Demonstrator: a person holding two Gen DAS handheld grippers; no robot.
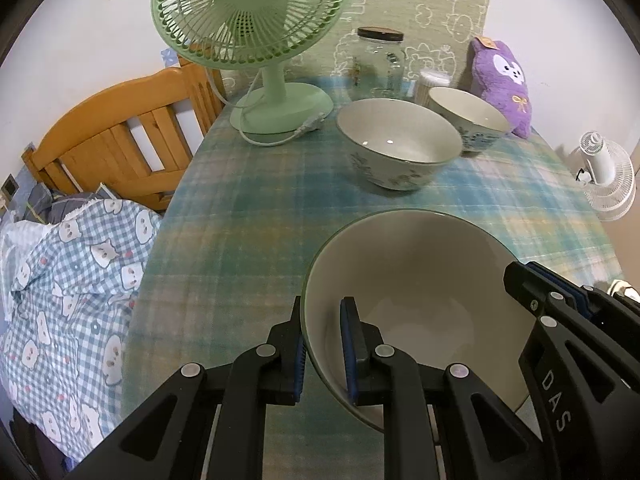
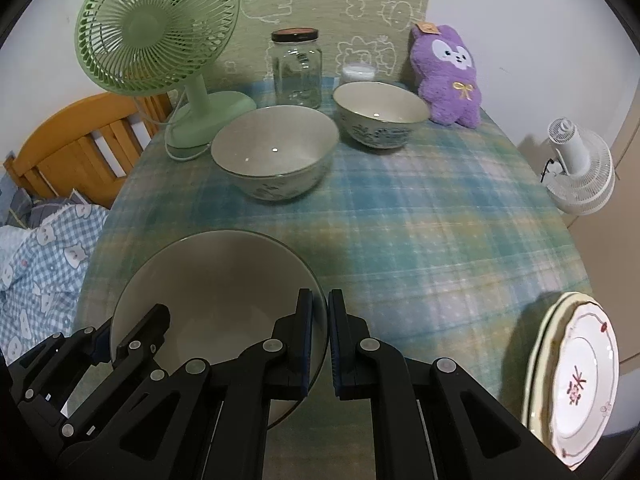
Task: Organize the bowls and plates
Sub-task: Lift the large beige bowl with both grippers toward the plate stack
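A large cream bowl (image 1: 420,280) (image 2: 216,280) with a thin green rim is held between both grippers near the front of the table. My left gripper (image 1: 322,312) is shut on its left rim, one pad inside and one outside. My right gripper (image 2: 321,300) is shut on its right rim in the same way. Each gripper shows in the other's view, the right gripper (image 1: 532,280) and the left gripper (image 2: 140,332). Further back stand a medium floral bowl (image 1: 396,148) (image 2: 276,152) and a smaller blue-patterned bowl (image 1: 468,120) (image 2: 380,116). Stacked plates (image 2: 576,380) lie at the front right edge.
A green desk fan (image 1: 248,16) (image 2: 156,28), its cable, a glass jar (image 1: 378,60) (image 2: 298,68) and a purple plush toy (image 1: 504,80) (image 2: 448,76) line the back of the plaid tablecloth (image 1: 248,216) (image 2: 420,220). A bed with a wooden headboard (image 1: 116,140) lies left; a white fan (image 2: 580,172) stands right.
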